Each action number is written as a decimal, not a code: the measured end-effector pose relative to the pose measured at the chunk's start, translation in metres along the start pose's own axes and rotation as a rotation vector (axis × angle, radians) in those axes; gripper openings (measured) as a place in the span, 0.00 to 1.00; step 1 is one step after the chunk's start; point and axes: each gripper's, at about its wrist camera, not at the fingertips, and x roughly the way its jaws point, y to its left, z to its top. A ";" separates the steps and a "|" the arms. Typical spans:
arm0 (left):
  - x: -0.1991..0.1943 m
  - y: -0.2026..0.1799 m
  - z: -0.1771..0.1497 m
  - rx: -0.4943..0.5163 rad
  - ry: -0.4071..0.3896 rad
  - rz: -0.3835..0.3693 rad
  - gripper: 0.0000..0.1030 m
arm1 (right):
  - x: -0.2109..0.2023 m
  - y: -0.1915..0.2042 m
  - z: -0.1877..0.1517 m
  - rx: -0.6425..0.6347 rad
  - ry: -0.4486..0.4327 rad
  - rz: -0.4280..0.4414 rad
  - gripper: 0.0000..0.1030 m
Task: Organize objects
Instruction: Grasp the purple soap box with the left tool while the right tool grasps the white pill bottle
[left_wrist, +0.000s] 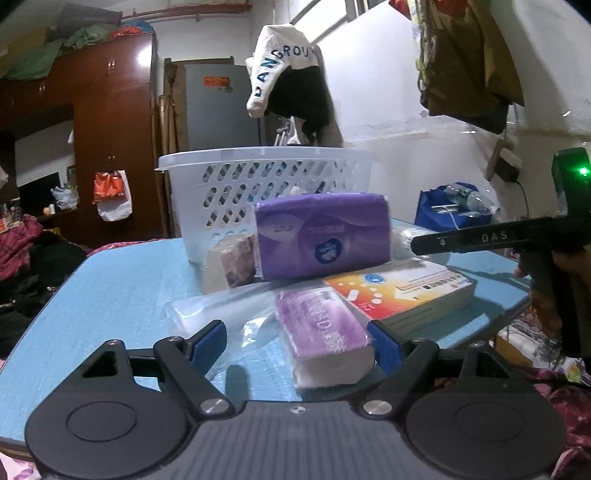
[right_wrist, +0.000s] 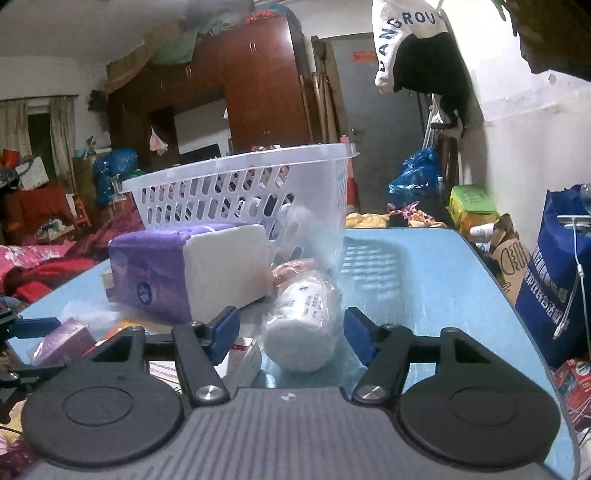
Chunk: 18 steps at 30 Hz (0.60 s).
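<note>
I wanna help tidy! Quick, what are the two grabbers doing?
Left gripper: open, empty, around the small tissue pack.
Right gripper: open, empty, around the wrapped paper roll.

The table (right_wrist: 443, 280) lies bare right of the basket (right_wrist: 236, 184); tissue packs (left_wrist: 321, 236) and a box (left_wrist: 402, 291) crowd its front.
</note>
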 end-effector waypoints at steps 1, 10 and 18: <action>0.001 0.000 0.000 0.002 0.000 0.000 0.80 | 0.000 0.002 0.000 -0.007 0.000 -0.007 0.61; 0.000 0.001 -0.003 0.023 -0.033 0.038 0.66 | -0.005 -0.001 -0.002 -0.020 0.001 -0.020 0.50; -0.002 -0.002 -0.002 0.051 -0.063 0.032 0.48 | -0.006 -0.004 -0.002 -0.041 -0.013 -0.008 0.50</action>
